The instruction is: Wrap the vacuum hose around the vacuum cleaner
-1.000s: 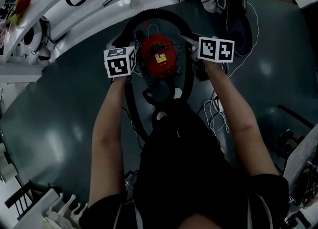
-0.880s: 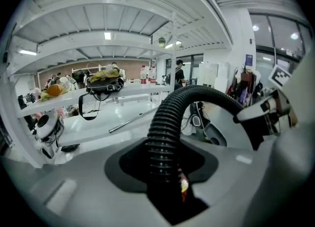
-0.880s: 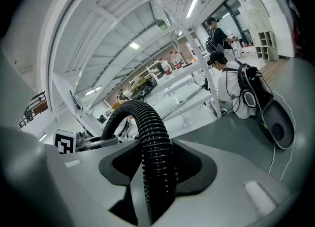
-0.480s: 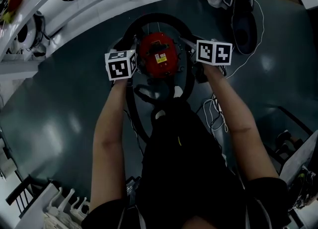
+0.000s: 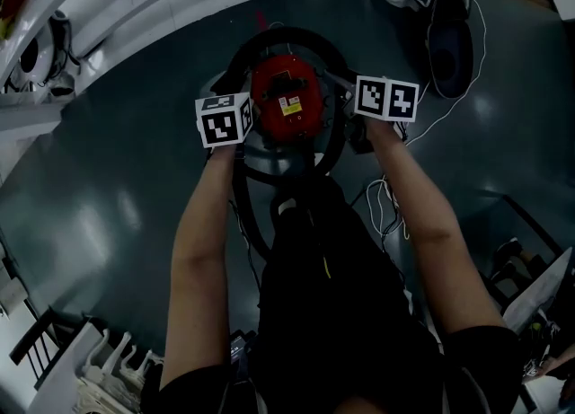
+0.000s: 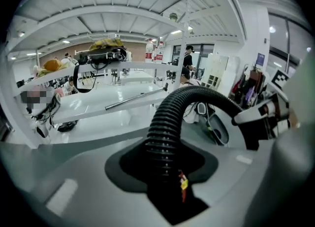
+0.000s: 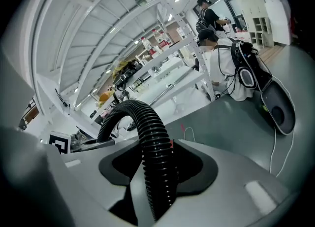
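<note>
A red vacuum cleaner [image 5: 286,105] stands on the dark floor below me. Its black ribbed hose [image 5: 296,37] loops around the far side of it and down both flanks. My left gripper [image 5: 235,98] is at the vacuum's left side and my right gripper [image 5: 349,91] at its right side. In the left gripper view the hose [image 6: 165,137] rises from between the jaws of the left gripper [image 6: 165,177] and arches to the right. In the right gripper view the hose [image 7: 156,162] fills the gap of the right gripper [image 7: 158,181] and arches left. Both grippers are shut on the hose.
White tables [image 5: 135,8] with gear and a metal tube [image 6: 135,99] stand at the far left. A black bag and a vacuum head [image 5: 446,39] lie at the far right, white cables [image 5: 386,206] by my right arm. People [image 7: 209,48] stand in the background.
The hose's near part has swung in under the vacuum's near side, tightening the loop. Both grippers stay on either side of the vacuum, shifted only slightly.
</note>
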